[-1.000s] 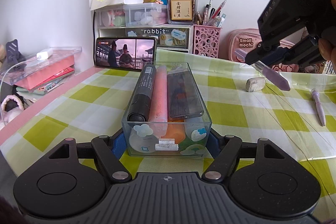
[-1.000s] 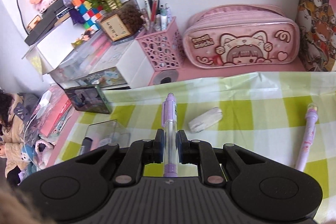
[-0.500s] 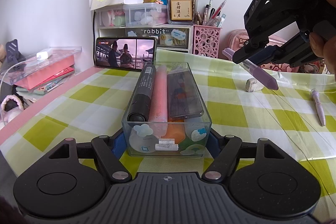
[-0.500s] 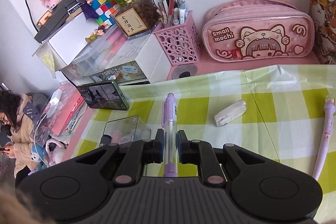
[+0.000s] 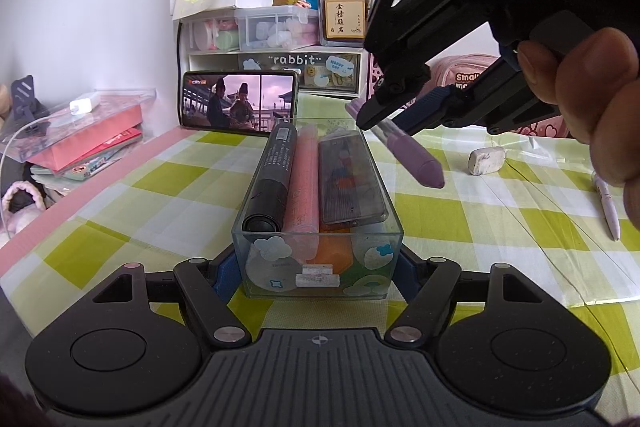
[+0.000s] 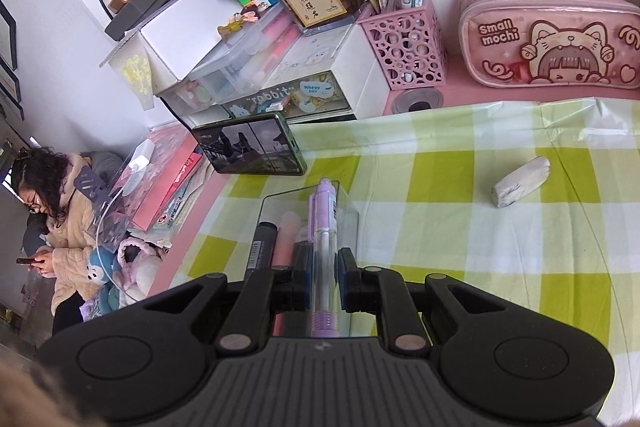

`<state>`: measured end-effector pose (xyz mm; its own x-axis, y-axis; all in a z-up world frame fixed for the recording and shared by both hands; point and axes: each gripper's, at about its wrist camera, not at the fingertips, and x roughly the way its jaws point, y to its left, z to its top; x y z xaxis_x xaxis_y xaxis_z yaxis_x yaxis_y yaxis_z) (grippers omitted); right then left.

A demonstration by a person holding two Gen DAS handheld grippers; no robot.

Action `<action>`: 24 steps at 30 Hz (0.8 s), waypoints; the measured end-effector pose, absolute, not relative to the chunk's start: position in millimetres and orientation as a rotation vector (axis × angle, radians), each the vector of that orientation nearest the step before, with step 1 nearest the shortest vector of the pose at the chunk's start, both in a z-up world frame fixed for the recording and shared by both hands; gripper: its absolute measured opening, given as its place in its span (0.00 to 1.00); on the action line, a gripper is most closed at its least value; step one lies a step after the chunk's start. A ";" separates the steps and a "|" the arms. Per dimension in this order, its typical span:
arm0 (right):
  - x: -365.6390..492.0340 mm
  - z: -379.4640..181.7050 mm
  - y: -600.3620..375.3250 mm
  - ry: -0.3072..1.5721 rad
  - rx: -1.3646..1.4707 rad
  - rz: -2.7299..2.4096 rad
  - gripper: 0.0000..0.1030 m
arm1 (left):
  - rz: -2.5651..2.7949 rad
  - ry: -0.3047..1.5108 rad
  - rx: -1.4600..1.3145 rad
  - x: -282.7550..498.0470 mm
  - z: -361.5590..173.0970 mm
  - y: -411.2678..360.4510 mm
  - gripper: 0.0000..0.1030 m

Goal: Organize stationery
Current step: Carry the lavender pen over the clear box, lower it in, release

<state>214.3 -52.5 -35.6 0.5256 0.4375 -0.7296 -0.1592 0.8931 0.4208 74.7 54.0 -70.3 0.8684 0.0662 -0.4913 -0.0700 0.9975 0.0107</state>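
- Left gripper [image 5: 318,263] clamped on the near end of a clear rectangular plastic box with cloud stickers [image 5: 317,259], blue pads pressed to both side walls; box resting on the green-and-white checked tablecloth [image 5: 120,211].
- Inside the box, side by side along its length: a black cylindrical marker [image 5: 271,183] at left, a pink tube-shaped pen [image 5: 303,183] in the middle, a dark flat rectangular case [image 5: 349,183] at right; something orange under the pink pen at the near end.
- Right gripper [image 6: 325,277] closed on a lilac pen with a clear barrel [image 6: 323,227], gripped mid-barrel, both ends sticking out.
- Pen held in the air above the far right part of the box, not touching it; long axis in line with the fingers, tilted downward.
- Well apart on the cloth: a grubby white eraser [image 6: 520,182] and a slim pink pen [image 5: 608,205].
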 end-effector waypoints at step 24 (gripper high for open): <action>207.0 -38.9 -38.5 0.967 0.298 0.406 0.25 | 0.071 0.514 -0.008 75.0 -70.3 54.5 0.70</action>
